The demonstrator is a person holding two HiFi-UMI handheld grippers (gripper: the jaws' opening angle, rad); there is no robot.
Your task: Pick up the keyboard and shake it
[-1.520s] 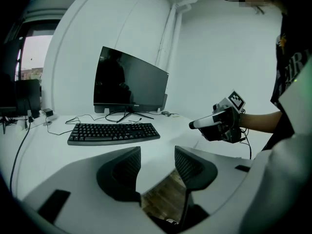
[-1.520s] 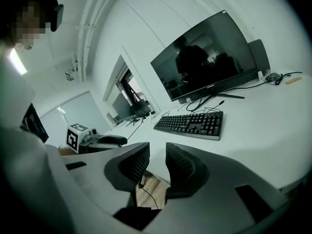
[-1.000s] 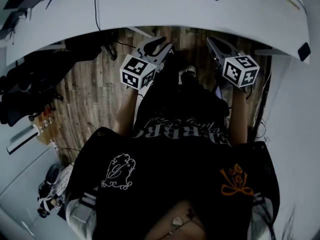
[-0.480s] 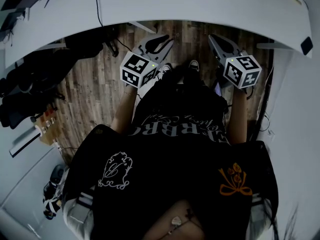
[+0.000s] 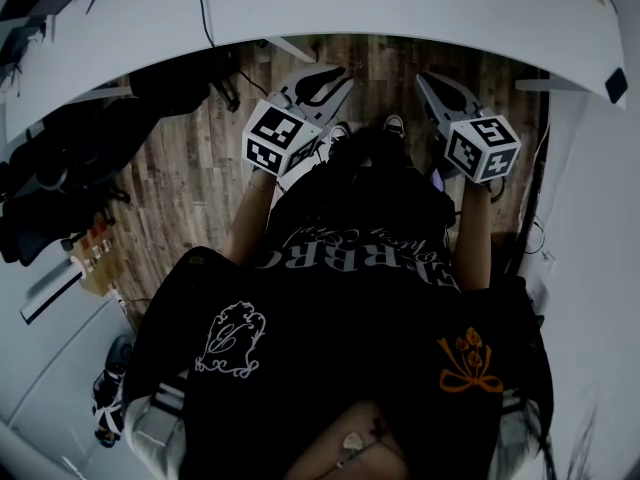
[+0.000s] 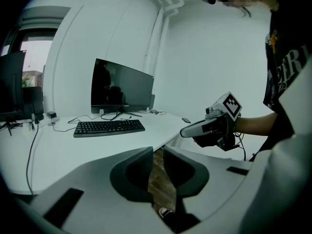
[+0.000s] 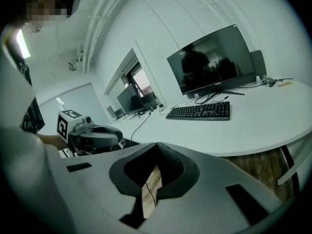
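The left gripper (image 6: 157, 155) has just been closing its jaws to a narrow slit with nothing between them. The right gripper (image 7: 155, 150) has its jaws together, empty. Both hang over the wooden floor (image 5: 190, 168) before the white desk (image 5: 400, 8). The keyboard (image 6: 109, 127) lies on the desk, at 11 o'clock from the left gripper and 1 o'clock from the right.

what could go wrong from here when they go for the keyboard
1. The right gripper is shut and the left gripper has just been closing, both empty; unopened, they might shove the keyboard instead of gripping it.
2. Loose cables and the monitor sit close by it; shaking may snag or knock them.
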